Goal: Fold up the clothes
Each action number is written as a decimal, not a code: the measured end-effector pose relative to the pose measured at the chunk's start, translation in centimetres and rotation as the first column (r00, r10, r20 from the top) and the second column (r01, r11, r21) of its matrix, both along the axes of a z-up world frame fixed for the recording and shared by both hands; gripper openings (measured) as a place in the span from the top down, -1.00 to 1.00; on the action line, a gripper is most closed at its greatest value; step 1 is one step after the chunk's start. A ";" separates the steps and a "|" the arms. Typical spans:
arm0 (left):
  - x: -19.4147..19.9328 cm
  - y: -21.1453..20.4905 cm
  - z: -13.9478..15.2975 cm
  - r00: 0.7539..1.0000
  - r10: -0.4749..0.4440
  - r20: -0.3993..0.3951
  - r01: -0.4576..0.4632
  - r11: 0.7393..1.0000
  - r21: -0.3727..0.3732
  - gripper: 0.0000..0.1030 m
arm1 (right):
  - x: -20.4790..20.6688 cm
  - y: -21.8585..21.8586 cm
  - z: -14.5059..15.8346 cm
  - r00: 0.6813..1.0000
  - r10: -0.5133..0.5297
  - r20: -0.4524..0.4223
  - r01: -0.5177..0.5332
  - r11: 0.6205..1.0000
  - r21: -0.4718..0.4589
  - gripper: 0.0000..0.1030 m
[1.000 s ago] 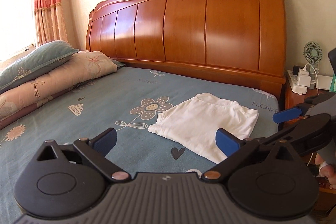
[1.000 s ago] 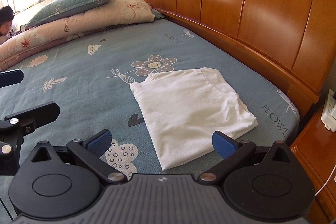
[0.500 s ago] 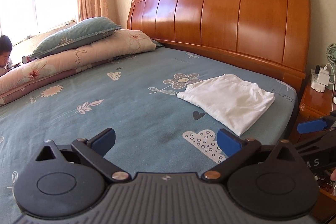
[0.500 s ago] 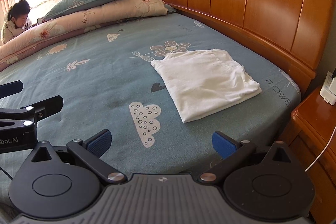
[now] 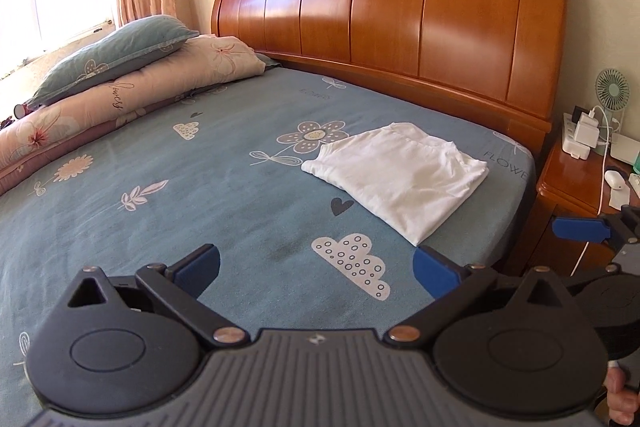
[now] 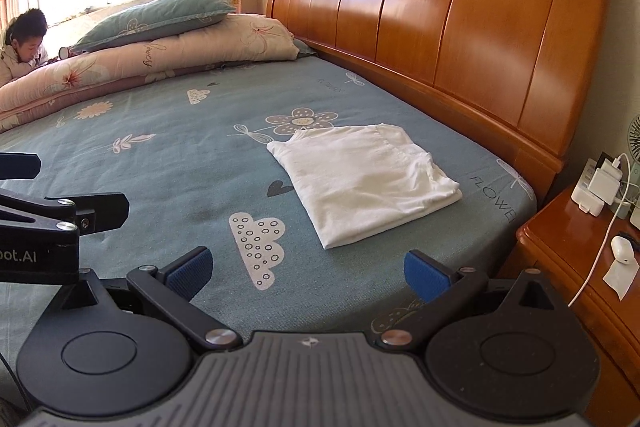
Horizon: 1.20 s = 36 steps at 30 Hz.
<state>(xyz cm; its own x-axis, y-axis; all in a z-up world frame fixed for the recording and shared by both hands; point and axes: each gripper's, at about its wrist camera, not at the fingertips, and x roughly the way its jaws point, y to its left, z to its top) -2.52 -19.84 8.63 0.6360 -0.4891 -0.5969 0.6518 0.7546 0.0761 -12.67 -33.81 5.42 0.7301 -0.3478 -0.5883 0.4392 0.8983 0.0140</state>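
— What can you read from where you're holding those?

— On the bed sheet [image 6: 168, 163], "FLOWE" runs along the corner near the bedside table, cut off at the edge. A fainter word sits by the headboard, too small for me to tell.

— Anything else?

— My left gripper [image 6: 60, 227] shows "bot.AI" in white, its start hidden. The pink quilt [image 5: 132, 95] carries a cursive "flowers".

Both cams sit low over the bed [image 5: 168, 211], looking along their own fingers toward the headboard [image 5: 400, 11]. Left one's a bit further left; the right one catches more nightstand [image 6: 568, 247]. They share the white shirt [image 6: 360, 179], pillows [image 6: 160, 15] and window, all at medium range.
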 end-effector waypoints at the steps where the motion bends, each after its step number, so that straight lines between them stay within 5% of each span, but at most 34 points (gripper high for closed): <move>1: 0.0 -0.2 0.2 1.000 -0.005 -0.006 0.005 1.000 0.003 -0.99 | 0.0 -0.1 0.1 1.000 -0.008 -0.001 0.008 1.000 0.003 -1.00; 11: 0.6 -1.9 -0.6 0.996 -0.034 -0.083 0.038 0.998 0.047 -0.99 | 0.1 -0.8 -0.4 0.998 -0.041 -0.044 0.043 0.997 0.064 -1.00; 36: 1.3 -2.1 -1.4 0.993 -0.035 -0.112 0.043 0.996 0.073 -0.99 | 0.7 -0.9 -0.8 0.995 -0.024 -0.093 0.031 0.997 0.074 -1.00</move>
<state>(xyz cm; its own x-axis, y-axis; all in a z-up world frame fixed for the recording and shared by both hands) -1.26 -21.90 7.25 0.5455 -0.4635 -0.6983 0.6882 0.7232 0.0576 -11.94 -34.75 4.65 0.6628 -0.3189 -0.6775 0.4660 0.8839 0.0397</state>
